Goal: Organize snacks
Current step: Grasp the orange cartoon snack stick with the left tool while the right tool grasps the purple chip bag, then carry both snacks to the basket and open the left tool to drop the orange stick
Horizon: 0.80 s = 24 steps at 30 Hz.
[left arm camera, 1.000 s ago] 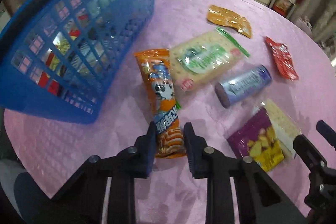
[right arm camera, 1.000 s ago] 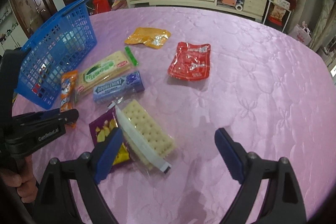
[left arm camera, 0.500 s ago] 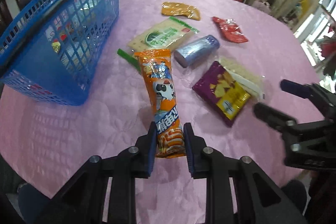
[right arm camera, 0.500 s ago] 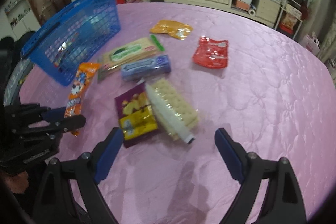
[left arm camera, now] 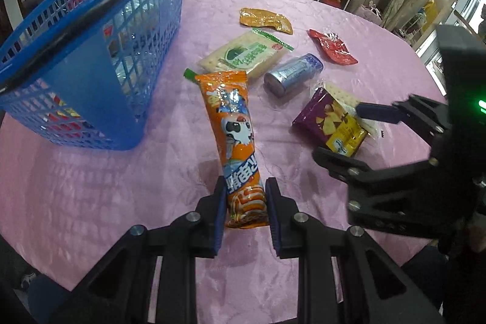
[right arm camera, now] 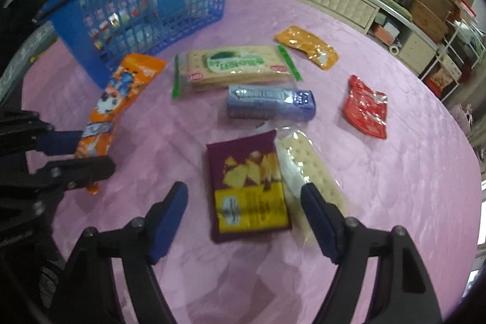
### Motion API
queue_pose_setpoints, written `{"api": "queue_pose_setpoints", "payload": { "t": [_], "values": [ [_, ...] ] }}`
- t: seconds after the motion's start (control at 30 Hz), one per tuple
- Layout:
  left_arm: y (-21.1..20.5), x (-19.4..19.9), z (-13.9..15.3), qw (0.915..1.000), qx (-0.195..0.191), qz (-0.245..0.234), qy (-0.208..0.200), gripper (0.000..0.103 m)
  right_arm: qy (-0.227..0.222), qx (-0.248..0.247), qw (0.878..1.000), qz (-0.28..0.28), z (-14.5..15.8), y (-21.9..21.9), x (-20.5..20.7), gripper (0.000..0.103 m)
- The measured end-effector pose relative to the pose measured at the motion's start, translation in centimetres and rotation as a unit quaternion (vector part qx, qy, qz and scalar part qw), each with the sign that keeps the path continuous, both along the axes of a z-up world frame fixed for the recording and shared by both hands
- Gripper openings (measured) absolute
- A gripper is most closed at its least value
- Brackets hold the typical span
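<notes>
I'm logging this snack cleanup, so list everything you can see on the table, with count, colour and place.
Blue plastic mesh basket: one, far left, snacks inside.
Long orange snack packet: one, gripped at its near end.
Green-labelled cracker pack: one, centre.
Purple gum pack: one, centre.
Purple-and-yellow chip bag: one, near.
Clear-wrapped plain crackers: one, beside chip bag.
Orange foil pouch: one, far.
Red foil pouch: one, right.
Pink quilted tablecloth: one.
Left tongs: shut on orange packet.
Right tongs: open over chip bag, just been closing.
</notes>
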<state>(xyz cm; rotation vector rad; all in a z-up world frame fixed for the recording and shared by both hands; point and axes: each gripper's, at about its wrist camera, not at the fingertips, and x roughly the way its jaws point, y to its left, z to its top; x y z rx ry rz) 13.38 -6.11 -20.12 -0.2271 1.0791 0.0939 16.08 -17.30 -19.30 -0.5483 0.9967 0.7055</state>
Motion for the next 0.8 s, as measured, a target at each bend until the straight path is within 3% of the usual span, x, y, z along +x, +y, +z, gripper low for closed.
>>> {"api": "queue_pose_setpoints", "payload": {
  "t": [0.13,0.2,0.43,0.67,0.8],
  "values": [
    [0.1,0.4,-0.6,1.0,-0.002,-0.004,0.004,0.022,-0.029,-0.026,0.999,0.024,-0.3,1.0,-0.1,0.066],
    [0.1,0.4,-1.0,0.9999,-0.006,-0.003,0.008,0.022,-0.045,-0.038,0.998,0.032,-0.3,1.0,-0.4,0.052],
    [-0.3,-0.2,0.3,0.9997,-0.024,-0.006,-0.009,0.022,-0.026,-0.013,0.999,0.014,0.8,0.1,-0.6,0.052],
    [-0.3,-2.2,3.8,0.9985,-0.031,-0.012,-0.043,0.022,-0.015,0.032,0.999,-0.021,5.1,-1.4,-2.9,0.052],
    [-0.6,-3.6,6.3,0.9975,0.004,-0.018,-0.068,0.022,-0.029,0.054,0.997,-0.035,8.2,-1.7,-4.4,0.052]
  ]
}}
